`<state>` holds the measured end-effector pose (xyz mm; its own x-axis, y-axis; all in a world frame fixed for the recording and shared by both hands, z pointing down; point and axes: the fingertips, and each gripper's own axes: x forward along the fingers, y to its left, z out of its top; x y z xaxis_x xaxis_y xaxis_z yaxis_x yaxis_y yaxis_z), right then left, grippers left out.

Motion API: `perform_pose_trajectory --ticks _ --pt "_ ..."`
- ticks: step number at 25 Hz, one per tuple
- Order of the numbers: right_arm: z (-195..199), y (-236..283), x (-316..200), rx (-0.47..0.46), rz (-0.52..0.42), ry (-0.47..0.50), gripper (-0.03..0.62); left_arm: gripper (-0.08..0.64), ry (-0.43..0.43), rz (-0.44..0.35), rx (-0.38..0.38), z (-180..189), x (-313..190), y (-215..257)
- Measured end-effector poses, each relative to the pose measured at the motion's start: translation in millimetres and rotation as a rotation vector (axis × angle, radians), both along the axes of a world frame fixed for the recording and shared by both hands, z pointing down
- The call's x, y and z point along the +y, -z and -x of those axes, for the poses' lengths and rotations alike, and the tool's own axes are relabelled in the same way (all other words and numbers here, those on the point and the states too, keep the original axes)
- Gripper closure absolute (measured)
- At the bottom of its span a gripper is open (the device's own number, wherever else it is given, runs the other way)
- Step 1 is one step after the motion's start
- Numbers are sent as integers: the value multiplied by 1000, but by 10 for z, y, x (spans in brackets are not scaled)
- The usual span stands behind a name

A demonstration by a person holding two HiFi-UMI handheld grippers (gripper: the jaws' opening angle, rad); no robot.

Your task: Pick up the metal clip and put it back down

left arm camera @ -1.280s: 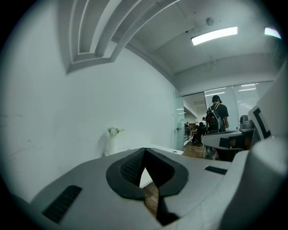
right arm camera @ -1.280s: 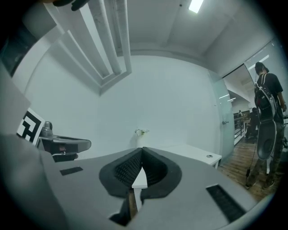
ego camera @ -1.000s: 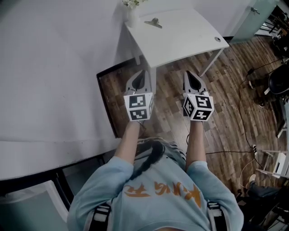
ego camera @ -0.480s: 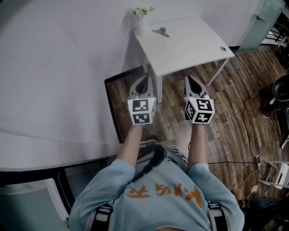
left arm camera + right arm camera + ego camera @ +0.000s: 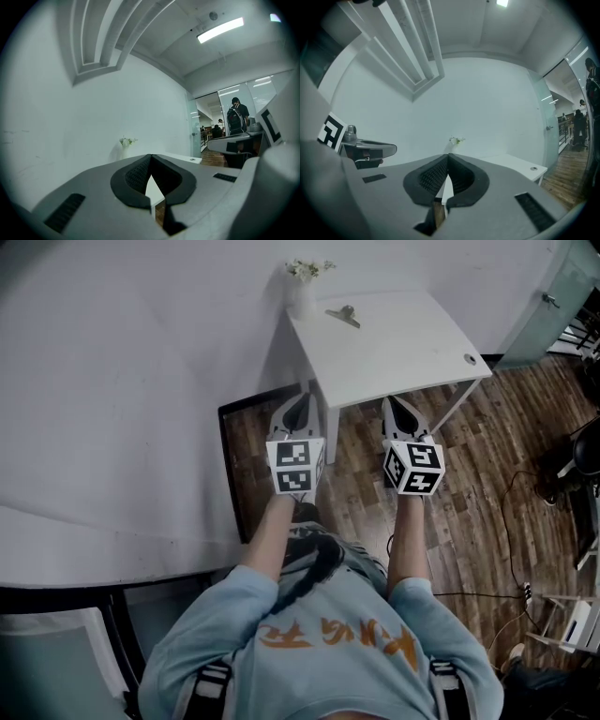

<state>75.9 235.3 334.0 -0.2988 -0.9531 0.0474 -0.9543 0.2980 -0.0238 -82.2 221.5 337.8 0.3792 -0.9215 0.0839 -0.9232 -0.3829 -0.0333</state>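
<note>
The metal clip (image 5: 344,315) lies on the small white table (image 5: 394,343) near its far left corner, seen in the head view. Both grippers hang side by side short of the table's near edge, well away from the clip. My left gripper (image 5: 298,406) has its jaws together with nothing between them; in its own view the tips (image 5: 150,157) meet. My right gripper (image 5: 397,406) is shut too, empty, its tips (image 5: 448,156) touching. The clip does not show in either gripper view.
A small vase of white flowers (image 5: 305,287) stands at the table's far left corner against the white wall. A dark-framed panel (image 5: 234,474) leans by the wall on the wooden floor (image 5: 487,474). Cables trail on the floor at right. People stand beyond a glass door (image 5: 236,117).
The table and clip have slid to the right and a little down in the head view as the person stepped closer. Both grippers stay shut and level.
</note>
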Motion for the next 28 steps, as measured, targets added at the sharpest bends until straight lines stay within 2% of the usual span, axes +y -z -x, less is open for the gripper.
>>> perform_pose_trajectory --ticks 5,10,13,16,25,28 --pt "-110 165 -323 16 -51 -24 580 543 -20 -36 4 -52 -326 66" --pt "-193 182 -833 39 -64 -43 580 543 -30 -64 62 -123 -879 85" --pt "-203 215 -1142 18 -92 -30 580 543 -48 -63 77 -213 -1234 63" --pt "-106 142 -1483 38 -91 -4 580 543 -55 -52 89 -232 -1603 24" --pt "123 -211 -2624 3 10 29 580 543 -69 56 81 -125 -2729 -318" --pt "152 -414 -2951 -4 65 30 580 543 -67 119 42 -80 -3043 -562"
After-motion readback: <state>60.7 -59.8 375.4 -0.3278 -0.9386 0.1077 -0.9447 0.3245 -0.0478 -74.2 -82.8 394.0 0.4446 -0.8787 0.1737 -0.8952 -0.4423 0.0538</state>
